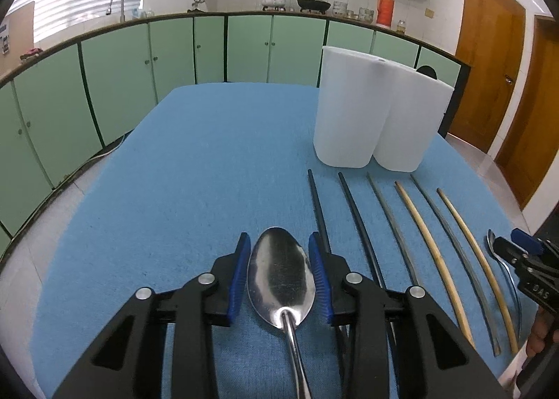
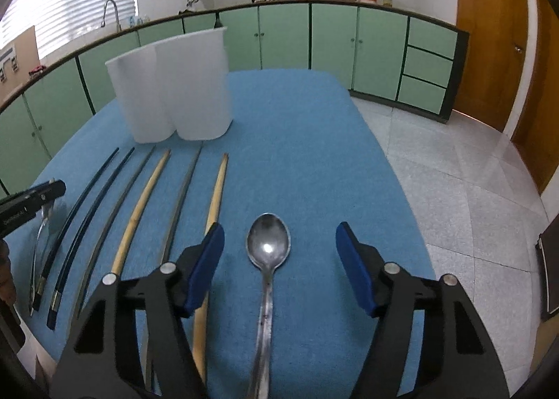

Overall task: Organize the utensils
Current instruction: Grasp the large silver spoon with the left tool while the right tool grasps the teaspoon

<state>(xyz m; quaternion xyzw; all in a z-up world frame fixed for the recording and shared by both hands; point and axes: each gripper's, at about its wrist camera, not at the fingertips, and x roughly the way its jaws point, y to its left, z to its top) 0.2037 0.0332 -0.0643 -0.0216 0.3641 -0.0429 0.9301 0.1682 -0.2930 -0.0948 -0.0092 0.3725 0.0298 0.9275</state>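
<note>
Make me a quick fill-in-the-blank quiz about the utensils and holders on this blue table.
1. Between the two spoons lie ____ chopsticks in a row.
2. The left tool has its pads at the sides of the big spoon, at the spoon's ____.
3. The two containers standing beyond the chopsticks are ____ in colour.
4. The right tool has its pads apart, clear of the small spoon, so it is ____.

Missing words: six; bowl; white; open
</note>
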